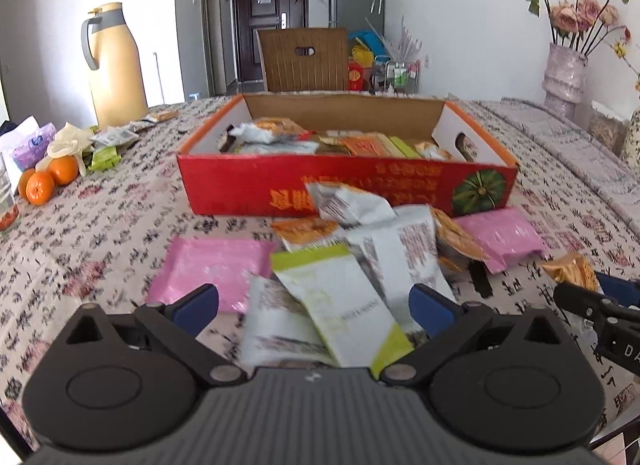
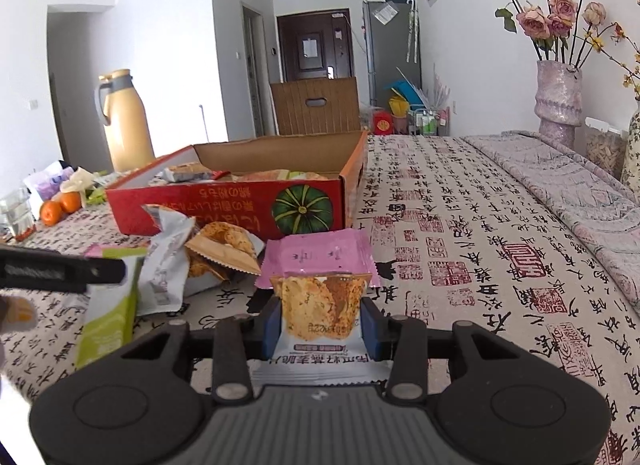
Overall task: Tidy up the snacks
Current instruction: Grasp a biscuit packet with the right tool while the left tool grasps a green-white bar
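- right gripper point(image 2: 320, 325) clamps an orange-and-white crinkly cracker packet point(image 2: 320, 305) between its blue pads, packet upright, lifted clear of the cloth
- just behind that packet lies a flat pink foil pouch point(image 2: 318, 259) on the calligraphy-print tablecloth point(image 2: 480, 245)
- left gripper point(image 1: 316, 305) has its jaws spread wide, gripping nothing – a white-and-lime-green sachet point(image 1: 340, 305) lies between the pads, which don't press on it
- loose pile of snack packets point(image 1: 384, 233) sits on the cloth just in front of the red cardboard tray box with a green pumpkin picture point(image 1: 348, 189); second pink pouch point(image 1: 212, 269) lies flat at the left of the pile
- box is open on top and already holds several packets point(image 1: 360, 143), orange and silver ones
- far left of the table – tall beige thermos jug with grey handle point(image 1: 116, 65) and two small oranges point(image 1: 48, 179), well apart from the box
- pale mottled vase of dried pink roses point(image 2: 560, 97) at far right edge
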The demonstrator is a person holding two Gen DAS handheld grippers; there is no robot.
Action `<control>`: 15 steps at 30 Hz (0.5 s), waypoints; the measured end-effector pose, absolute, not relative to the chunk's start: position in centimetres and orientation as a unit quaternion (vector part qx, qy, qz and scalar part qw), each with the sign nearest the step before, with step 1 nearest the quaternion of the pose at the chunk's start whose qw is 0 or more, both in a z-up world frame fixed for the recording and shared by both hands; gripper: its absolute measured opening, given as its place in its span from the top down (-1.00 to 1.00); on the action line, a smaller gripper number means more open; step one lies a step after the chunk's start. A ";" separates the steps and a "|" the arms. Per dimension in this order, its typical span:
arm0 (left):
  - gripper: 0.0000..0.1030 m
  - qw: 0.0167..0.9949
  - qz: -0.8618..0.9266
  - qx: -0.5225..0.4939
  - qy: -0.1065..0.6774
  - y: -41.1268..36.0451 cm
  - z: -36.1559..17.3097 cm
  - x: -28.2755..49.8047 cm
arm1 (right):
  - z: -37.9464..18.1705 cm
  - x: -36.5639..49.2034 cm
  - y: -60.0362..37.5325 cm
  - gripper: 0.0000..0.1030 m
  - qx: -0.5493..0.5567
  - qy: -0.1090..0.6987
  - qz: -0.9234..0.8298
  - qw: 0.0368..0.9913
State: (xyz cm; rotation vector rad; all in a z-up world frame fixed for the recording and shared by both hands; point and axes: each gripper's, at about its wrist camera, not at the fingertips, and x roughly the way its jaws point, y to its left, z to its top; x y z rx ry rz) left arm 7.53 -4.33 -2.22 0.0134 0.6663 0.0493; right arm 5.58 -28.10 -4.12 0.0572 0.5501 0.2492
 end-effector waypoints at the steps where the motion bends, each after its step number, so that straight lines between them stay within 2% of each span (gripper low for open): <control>1: -1.00 0.943 0.027 0.007 0.330 -4.7 -2.4 7.5 | -4.2 5.4 -28.2 0.23 0.029 0.270 0.127 0.954; 7: -0.99 0.937 0.053 0.012 0.346 -6.6 -3.0 7.2 | -4.5 4.7 -29.0 0.22 0.033 0.266 0.149 0.952; 10: -0.83 0.935 0.052 0.019 0.349 -7.5 -3.1 7.0 | -4.7 4.3 -29.4 0.22 0.039 0.263 0.156 0.951; 12: -0.62 0.933 0.053 0.023 0.355 -8.0 -3.3 6.9 | -4.8 4.1 -29.6 0.22 0.043 0.263 0.159 0.951; 15: -0.49 0.929 0.059 0.025 0.365 -8.3 -3.8 6.9 | -5.0 3.9 -29.8 0.22 0.046 0.263 0.162 0.950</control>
